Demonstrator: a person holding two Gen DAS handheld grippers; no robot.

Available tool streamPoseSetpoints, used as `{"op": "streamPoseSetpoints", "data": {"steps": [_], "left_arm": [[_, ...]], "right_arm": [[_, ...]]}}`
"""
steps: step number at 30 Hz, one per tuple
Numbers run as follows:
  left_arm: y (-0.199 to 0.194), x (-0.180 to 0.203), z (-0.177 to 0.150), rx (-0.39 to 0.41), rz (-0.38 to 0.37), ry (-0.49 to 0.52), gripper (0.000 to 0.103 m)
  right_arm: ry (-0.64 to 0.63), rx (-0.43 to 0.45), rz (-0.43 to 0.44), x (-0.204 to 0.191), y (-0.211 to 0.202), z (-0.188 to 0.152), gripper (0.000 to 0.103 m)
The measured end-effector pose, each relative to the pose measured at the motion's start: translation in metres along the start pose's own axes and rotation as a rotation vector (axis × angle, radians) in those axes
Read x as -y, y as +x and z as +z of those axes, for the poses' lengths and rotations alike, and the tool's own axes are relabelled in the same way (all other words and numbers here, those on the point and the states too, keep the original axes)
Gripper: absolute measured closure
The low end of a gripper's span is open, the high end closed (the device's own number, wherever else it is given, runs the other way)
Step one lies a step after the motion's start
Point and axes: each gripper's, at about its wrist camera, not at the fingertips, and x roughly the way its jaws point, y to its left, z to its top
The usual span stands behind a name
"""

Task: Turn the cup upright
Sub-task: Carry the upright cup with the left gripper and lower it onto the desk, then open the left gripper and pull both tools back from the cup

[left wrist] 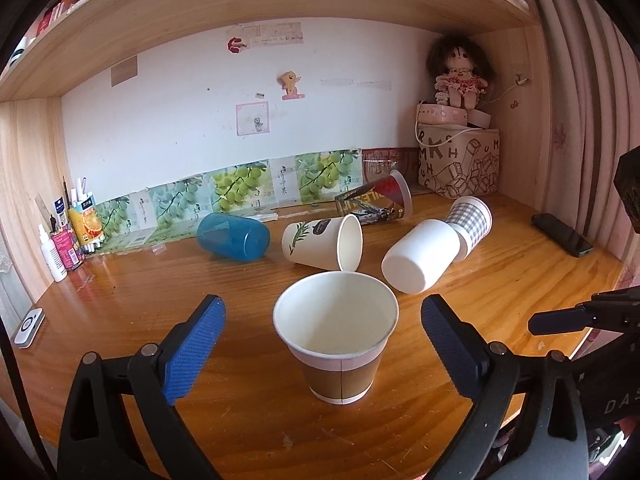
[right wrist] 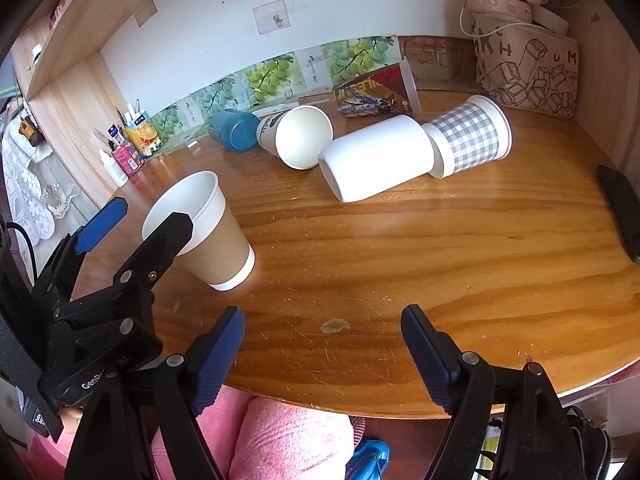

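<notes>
Blue pads of the left hand-held gripper [left wrist: 323,350] stand wide apart on either side of the brown paper cup [left wrist: 340,344], touching neither wall; nothing is clamped. That cup stands upright on the tabletop [left wrist: 120,280], mouth up, long axis vertical. The right hand-held gripper [right wrist: 322,354] is likewise spread wide and empty, hovering over the near edge of the tabletop.

Further back, several cups lie on their sides: a blue cup [left wrist: 234,237], a leaf-print cup [left wrist: 322,243] with its mouth facing right and toward the camera, a plain white cup [left wrist: 420,255] with its base toward the camera, and a checked cup [left wrist: 470,220] just beside it, possibly touching.

Judgement: paper cups are light, thin-walled and easily crushed. A gentle grip across the mid-wall, perpendicular to the long axis, appears safest; rims deform readily, and a lying cup may roll when nudged.
</notes>
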Motion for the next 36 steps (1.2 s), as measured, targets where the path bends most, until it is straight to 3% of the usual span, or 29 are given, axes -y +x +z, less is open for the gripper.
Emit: {"op": "streamPoseSetpoints", "data": {"steps": [13, 19, 27, 28, 30, 36], "left_arm": [[-0.063, -0.049, 0.001, -0.077, 0.092, -0.128, 0.004], [-0.088, -0.078, -0.007, -0.117, 0.201, -0.113, 0.004], [-0.116, -0.099, 0.002, -0.127, 0.284, -0.118, 0.004], [-0.119, -0.101, 0.006, -0.129, 0.302, -0.110, 0.004], [-0.126, -0.102, 0.013, -0.119, 0.322, -0.106, 0.004], [-0.145, -0.107, 0.043, -0.069, 0.378, -0.122, 0.001]], "right_arm": [[-0.052, 0.100, -0.007, -0.037, -0.043, -0.007, 0.017], [-0.088, 0.197, -0.012, -0.056, -0.074, -0.012, 0.017], [-0.124, 0.304, -0.051, -0.070, -0.109, -0.013, 0.016], [-0.131, 0.317, -0.058, -0.072, -0.114, -0.012, 0.015], [-0.142, 0.338, -0.068, -0.075, -0.121, -0.011, 0.002], [-0.169, 0.426, -0.095, -0.083, -0.148, -0.003, 0.000]]}}
